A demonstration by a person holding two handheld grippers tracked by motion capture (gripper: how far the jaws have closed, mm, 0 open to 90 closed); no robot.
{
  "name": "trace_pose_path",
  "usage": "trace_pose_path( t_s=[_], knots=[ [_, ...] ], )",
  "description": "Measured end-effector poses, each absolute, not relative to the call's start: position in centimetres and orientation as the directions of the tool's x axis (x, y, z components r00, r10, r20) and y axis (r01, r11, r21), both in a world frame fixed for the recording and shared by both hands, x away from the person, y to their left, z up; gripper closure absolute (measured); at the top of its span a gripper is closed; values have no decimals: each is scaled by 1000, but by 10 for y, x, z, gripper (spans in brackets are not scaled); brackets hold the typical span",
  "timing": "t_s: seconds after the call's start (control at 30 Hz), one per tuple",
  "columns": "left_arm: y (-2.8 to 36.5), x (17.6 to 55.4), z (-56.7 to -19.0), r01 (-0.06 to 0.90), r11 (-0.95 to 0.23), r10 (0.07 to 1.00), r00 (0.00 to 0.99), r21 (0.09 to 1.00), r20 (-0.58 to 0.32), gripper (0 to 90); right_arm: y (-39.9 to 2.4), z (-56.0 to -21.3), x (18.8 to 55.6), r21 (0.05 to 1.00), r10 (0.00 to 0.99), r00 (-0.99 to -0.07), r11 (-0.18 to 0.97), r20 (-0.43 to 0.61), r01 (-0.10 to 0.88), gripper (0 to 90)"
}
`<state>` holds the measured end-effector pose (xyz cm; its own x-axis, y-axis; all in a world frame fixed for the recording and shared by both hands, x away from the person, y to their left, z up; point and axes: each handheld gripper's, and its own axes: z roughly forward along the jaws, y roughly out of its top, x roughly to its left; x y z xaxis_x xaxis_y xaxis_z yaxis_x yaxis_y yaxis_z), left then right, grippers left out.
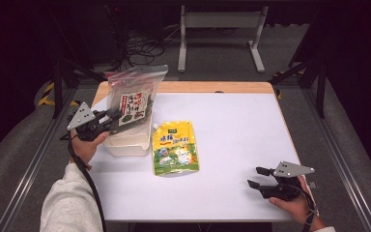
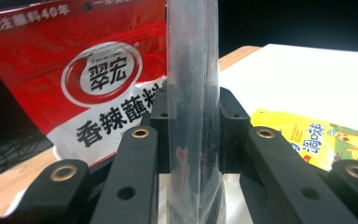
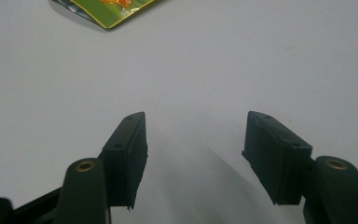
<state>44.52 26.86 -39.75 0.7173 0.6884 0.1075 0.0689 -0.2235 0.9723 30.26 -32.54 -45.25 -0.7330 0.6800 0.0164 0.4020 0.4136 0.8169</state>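
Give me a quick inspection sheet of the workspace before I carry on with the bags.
Surface: white table top, wooden strip along the far edge.
Job's things: clear plastic bag of seaweed held upright over a translucent container; a red-and-white packet shows behind it.
Clutter: yellow spouted pouch lying flat.
Grippers: left gripper clamped on the bag's edge; right gripper open, nothing between its jaws, low over the table.
Cables: black cable along the left forearm; loose cables on the floor beyond.
Surroundings: white stand frame, dark floor.
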Motion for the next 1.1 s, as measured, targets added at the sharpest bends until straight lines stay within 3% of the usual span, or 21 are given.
trace_pose_path(
  t_s=[0.4, 1.1],
  knots=[
    [284, 440, -414, 139, -236, 696, 714, 962, 68, 730, -321, -449, 304, 821, 663, -748, 424, 6, 382, 389],
    [282, 435, -419, 169, -220, 709, 705, 961, 38, 731, -316, -448, 307, 816, 649, -761, 442, -5, 372, 389]
  ],
)
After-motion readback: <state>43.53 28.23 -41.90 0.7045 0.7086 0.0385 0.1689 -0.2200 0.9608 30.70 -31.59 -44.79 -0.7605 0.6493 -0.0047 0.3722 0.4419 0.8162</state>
